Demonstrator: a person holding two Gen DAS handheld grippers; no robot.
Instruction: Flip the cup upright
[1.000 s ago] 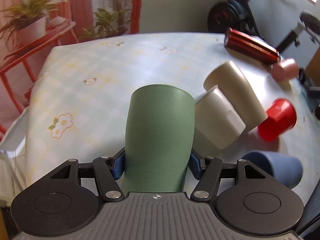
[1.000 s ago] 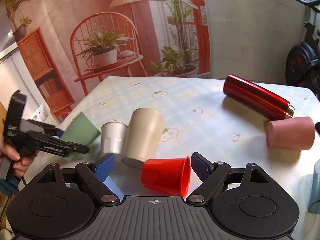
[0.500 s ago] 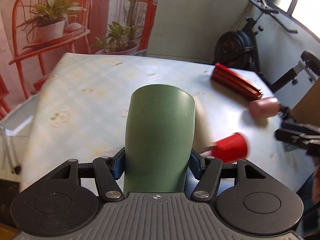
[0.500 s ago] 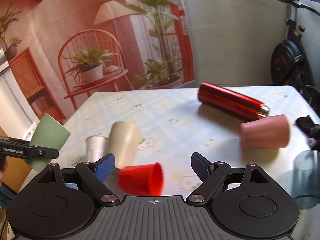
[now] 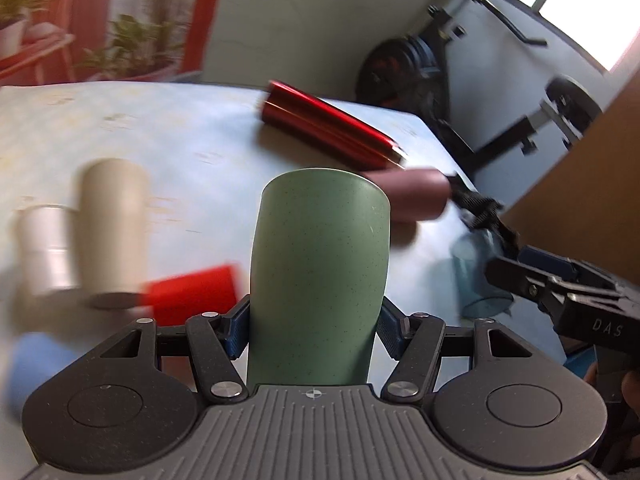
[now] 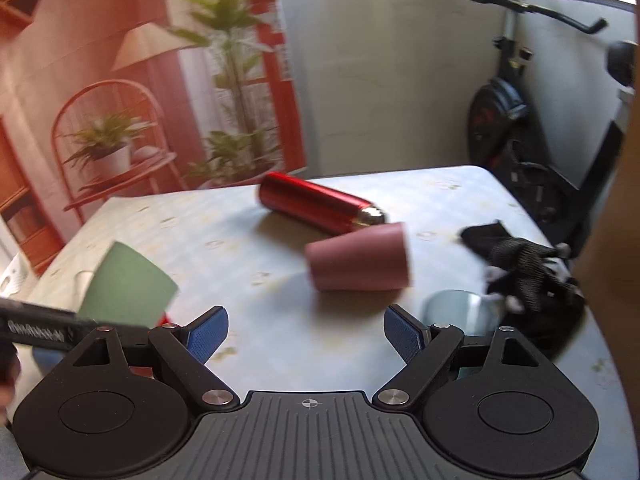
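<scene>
My left gripper clamps the green cup above the pale flowered tablecloth, my right gripper gapes empty, the red flask beyond, an exercise bike by the wall.

Cup between left tool fingers; flask behind tipped cup on table.
</scene>
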